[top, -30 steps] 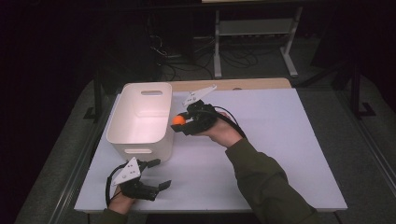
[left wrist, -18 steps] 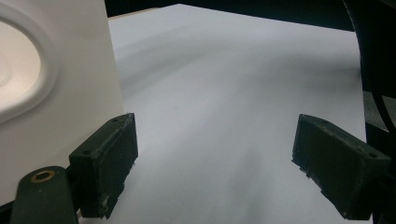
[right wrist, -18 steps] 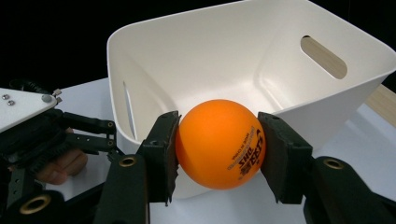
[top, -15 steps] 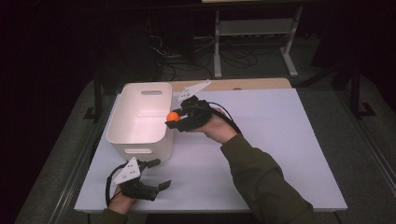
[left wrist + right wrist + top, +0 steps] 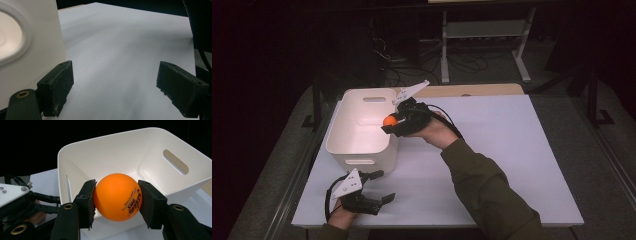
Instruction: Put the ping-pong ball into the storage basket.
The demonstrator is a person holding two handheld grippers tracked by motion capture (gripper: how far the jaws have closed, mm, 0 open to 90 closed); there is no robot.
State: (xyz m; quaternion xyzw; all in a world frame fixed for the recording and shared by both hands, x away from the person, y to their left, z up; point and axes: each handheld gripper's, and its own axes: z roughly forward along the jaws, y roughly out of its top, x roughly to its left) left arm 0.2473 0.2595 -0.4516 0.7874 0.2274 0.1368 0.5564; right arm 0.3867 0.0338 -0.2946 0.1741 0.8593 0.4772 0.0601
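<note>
An orange ball (image 5: 117,196) with dark print sits clamped between the black jaws of my right gripper (image 5: 117,197), which is shut on it. From above, the ball (image 5: 389,120) hangs just over the right rim of a white bin (image 5: 362,150); my right gripper (image 5: 392,121) reaches in from the right. The bin (image 5: 140,152) has slot handles and looks empty inside. Near the table's front left corner my left gripper (image 5: 381,186) rests open, its jaws wide apart over bare white table (image 5: 120,50), with the bin's wall (image 5: 30,45) beside its left jaw.
The white table top (image 5: 512,150) spreads out right of the bin. A wooden board (image 5: 472,90) lies along the far edge. Beyond it, in the dark, stand a metal shelf frame (image 5: 482,30) and cables on the floor.
My right gripper has carried the orange ball left and slightly up, from beside the bin's right wall to over its rim. The left gripper has stayed where it was.
</note>
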